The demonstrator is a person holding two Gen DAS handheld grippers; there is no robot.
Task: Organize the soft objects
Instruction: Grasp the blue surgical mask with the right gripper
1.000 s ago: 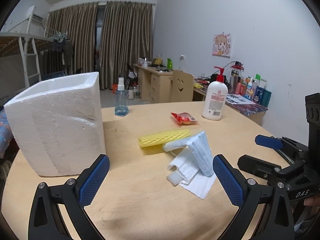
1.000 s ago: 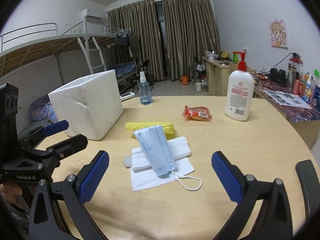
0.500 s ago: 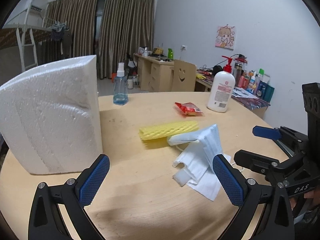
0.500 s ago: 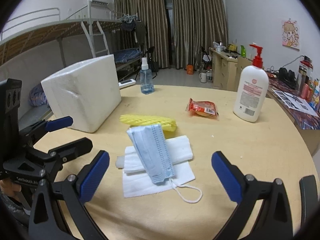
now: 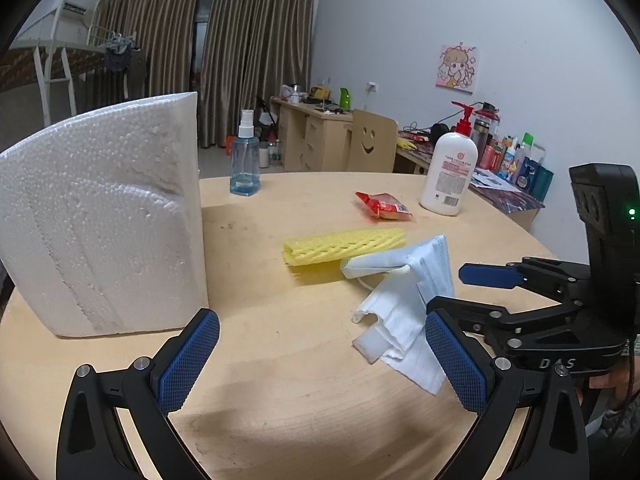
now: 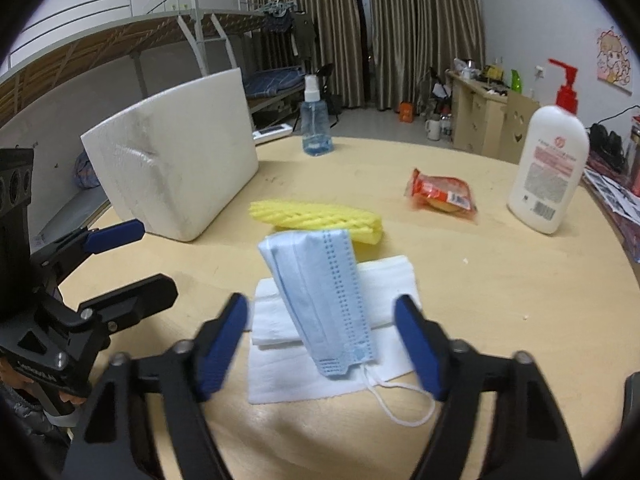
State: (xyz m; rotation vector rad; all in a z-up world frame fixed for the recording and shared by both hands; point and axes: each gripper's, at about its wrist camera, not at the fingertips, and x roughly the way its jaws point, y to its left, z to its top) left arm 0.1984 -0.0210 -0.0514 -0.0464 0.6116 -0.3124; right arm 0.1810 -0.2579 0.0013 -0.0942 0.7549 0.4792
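- The right gripper (image 6: 320,344) straddles the blue face mask (image 6: 320,300); its jaws have just been closing, pads apparently short of contact.
- The mask lies on folded tissues (image 6: 394,280), propped for pinching.
- The left gripper (image 5: 320,360) hangs wide apart, empty, beside the foam box (image 5: 104,216), probably the destination.

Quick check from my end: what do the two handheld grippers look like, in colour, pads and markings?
Both match: black frames with silver bolts, and two fingers faced with blue, cross-hatched pads. The left gripper has a boxy black body seen from the other camera. The right gripper bears pale "DAS" lettering and a boxy black top with a green light.
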